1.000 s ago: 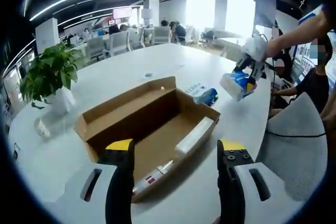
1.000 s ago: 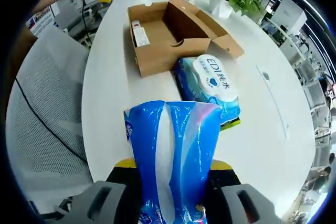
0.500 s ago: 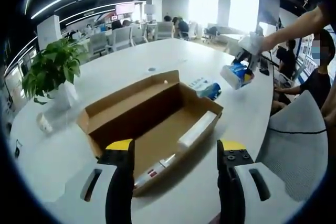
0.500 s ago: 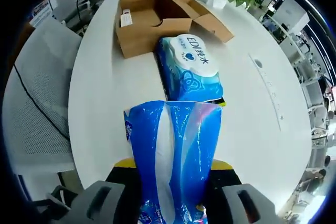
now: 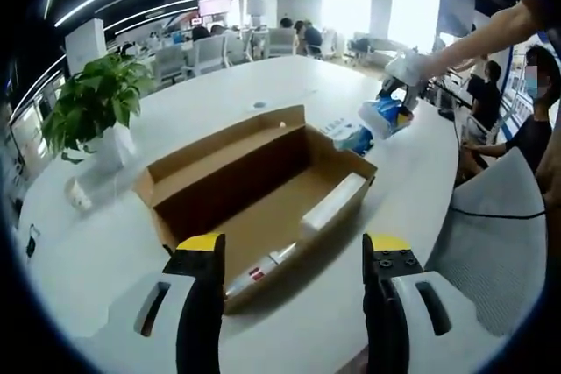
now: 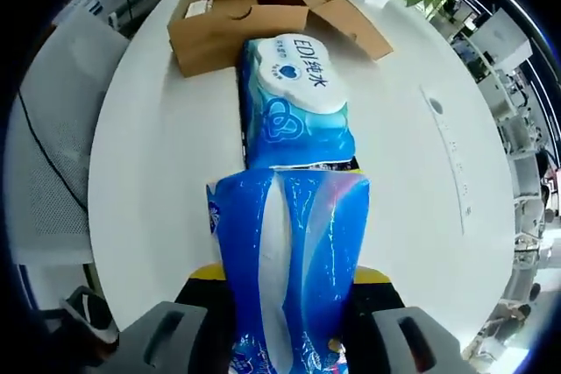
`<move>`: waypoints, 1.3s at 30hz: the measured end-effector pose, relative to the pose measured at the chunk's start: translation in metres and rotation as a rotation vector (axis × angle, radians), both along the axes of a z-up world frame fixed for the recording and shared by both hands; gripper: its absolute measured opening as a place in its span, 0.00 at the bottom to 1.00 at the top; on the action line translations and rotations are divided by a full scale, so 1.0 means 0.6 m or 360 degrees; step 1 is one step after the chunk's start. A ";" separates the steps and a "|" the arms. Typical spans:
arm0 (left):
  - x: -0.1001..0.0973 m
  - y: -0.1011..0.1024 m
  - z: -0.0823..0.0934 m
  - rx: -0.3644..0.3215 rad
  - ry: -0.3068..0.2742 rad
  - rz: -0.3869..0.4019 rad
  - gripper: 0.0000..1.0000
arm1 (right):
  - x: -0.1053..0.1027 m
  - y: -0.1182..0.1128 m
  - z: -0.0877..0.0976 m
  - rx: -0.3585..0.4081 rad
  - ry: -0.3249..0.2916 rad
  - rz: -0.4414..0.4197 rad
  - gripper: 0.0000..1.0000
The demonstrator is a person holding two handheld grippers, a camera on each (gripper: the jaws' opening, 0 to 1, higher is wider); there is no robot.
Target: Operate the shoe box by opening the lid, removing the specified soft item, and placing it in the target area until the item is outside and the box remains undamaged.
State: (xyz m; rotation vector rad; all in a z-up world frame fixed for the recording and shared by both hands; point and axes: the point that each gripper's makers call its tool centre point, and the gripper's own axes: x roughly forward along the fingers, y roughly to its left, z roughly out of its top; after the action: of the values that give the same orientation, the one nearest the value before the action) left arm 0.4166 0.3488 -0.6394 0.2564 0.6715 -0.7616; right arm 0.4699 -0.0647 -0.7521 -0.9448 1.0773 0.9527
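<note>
Inside open shoe box [image 5: 263, 190] — white tube [image 5: 333, 203], left tongs [image 5: 294, 256] spread, right tongs [image 6: 285, 282] pinching blue pack [image 6: 289, 260]

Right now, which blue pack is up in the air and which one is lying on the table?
The striped blue pack is in the air, pinched by the right gripper. The wipes pack with the white lid lies on the table.

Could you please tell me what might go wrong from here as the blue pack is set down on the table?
The right tool grips the blue and white plastic soft pack at its lower end only, so it could slip or sag on release.

It hangs just above the blue wet-wipe packet with the white lid and might land on it, not on the white table.

The open brown cardboard shoe box lies close behind; a careless sweep might knock its flap.
</note>
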 end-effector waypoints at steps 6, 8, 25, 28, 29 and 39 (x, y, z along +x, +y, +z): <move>-0.001 0.002 -0.003 0.0030 0.0009 -0.0009 0.64 | 0.014 0.006 -0.006 -0.0041 0.0005 0.0069 0.45; 0.000 0.002 -0.003 0.0030 0.0015 -0.0003 0.64 | 0.019 0.011 -0.012 -0.0052 0.0008 0.0099 0.45; -0.001 -0.017 -0.015 0.0067 0.0049 -0.0060 0.64 | 0.040 0.014 -0.031 -0.0071 0.0034 0.0205 0.47; -0.002 -0.019 -0.016 0.0070 0.0053 -0.0068 0.64 | 0.041 0.013 -0.034 -0.0079 0.0039 0.0221 0.48; -0.003 -0.020 -0.017 0.0072 0.0055 -0.0070 0.64 | 0.041 0.012 -0.034 -0.0083 0.0041 0.0232 0.49; -0.007 -0.021 -0.020 0.0084 0.0068 -0.0075 0.64 | 0.044 0.006 -0.039 -0.0091 0.0063 0.0268 0.50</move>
State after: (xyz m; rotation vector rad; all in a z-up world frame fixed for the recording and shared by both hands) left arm 0.4123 0.3365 -0.6513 0.3060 0.7288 -0.7971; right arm 0.4963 -0.0608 -0.7753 -1.0803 1.0756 1.0868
